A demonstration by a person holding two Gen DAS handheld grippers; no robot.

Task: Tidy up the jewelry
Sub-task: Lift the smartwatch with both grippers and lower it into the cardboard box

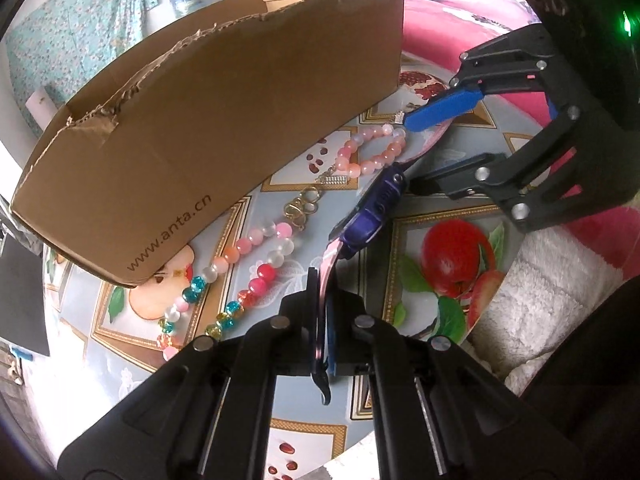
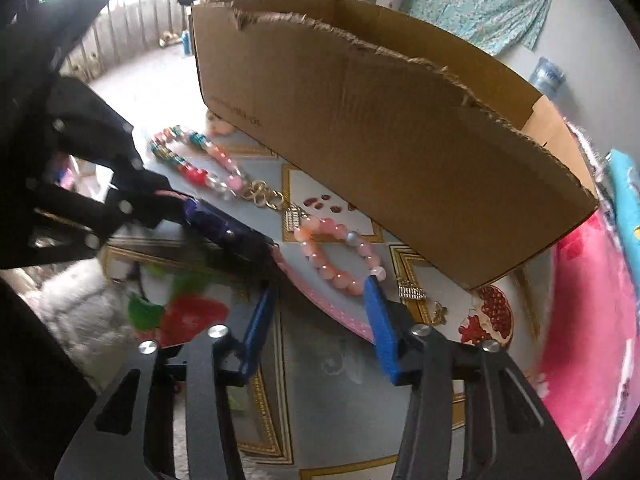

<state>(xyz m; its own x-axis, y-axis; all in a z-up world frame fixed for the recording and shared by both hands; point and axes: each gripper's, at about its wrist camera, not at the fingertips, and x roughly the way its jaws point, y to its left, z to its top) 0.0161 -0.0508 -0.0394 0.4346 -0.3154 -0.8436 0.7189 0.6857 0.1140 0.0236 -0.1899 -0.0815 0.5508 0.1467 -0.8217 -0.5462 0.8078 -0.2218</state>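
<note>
Fruit-patterned tablecloth point(image 1: 440, 168) covers the work surface, with pink bedding point(image 2: 592, 320) beyond its edge.

Cardboard box point(image 1: 224, 120): open-topped, torn rim, standing at the back of the cloth.

Multicoloured bead strand point(image 1: 240, 276): lying on the cloth in front of the box, gold clasp at one end.

Pink bead bracelet point(image 1: 376, 152): on the cloth beside it, near the box wall.

Pink-strapped watch point(image 1: 376, 200): dark blue case raised off the cloth; one strap end clamped in the left gripper point(image 1: 322, 320), fingers pressed together on it.

Right gripper point(image 2: 320, 312): blue fingers apart, straddling the watch's other strap end without pressing it, one fingertip close beside the pink bracelet.
</note>
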